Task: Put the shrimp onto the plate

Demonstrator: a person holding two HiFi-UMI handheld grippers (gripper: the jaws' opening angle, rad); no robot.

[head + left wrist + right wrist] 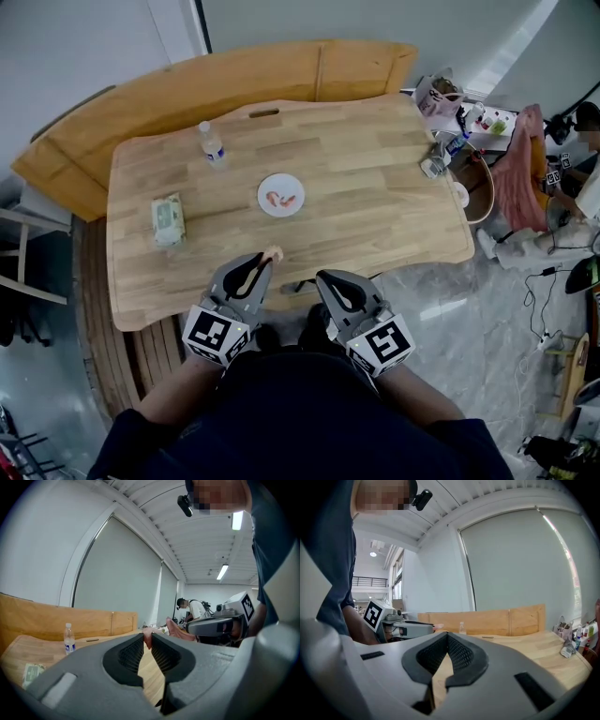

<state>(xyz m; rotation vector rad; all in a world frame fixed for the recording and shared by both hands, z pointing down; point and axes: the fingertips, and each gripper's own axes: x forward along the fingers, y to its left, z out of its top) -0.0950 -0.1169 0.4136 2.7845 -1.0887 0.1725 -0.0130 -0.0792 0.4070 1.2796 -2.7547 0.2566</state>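
A white plate [280, 195] sits mid-table with a couple of orange shrimp [279, 198] on it. My left gripper [266, 257] hovers at the table's near edge, short of the plate, shut on a pink shrimp [273, 252]. In the left gripper view the shrimp [147, 636] shows pinched between the jaw tips of the left gripper [147, 635]. My right gripper [323, 277] is beside it, just off the table's near edge. In its own view the right gripper [446, 634] has its jaws closed together with nothing between them.
A water bottle [212, 145] stands at the far left of the wooden table [375, 187], and a tissue pack [169, 217] lies at the left. A curved wooden bench [234, 80] wraps the far side. Bottles and clutter [459, 117] crowd the right end.
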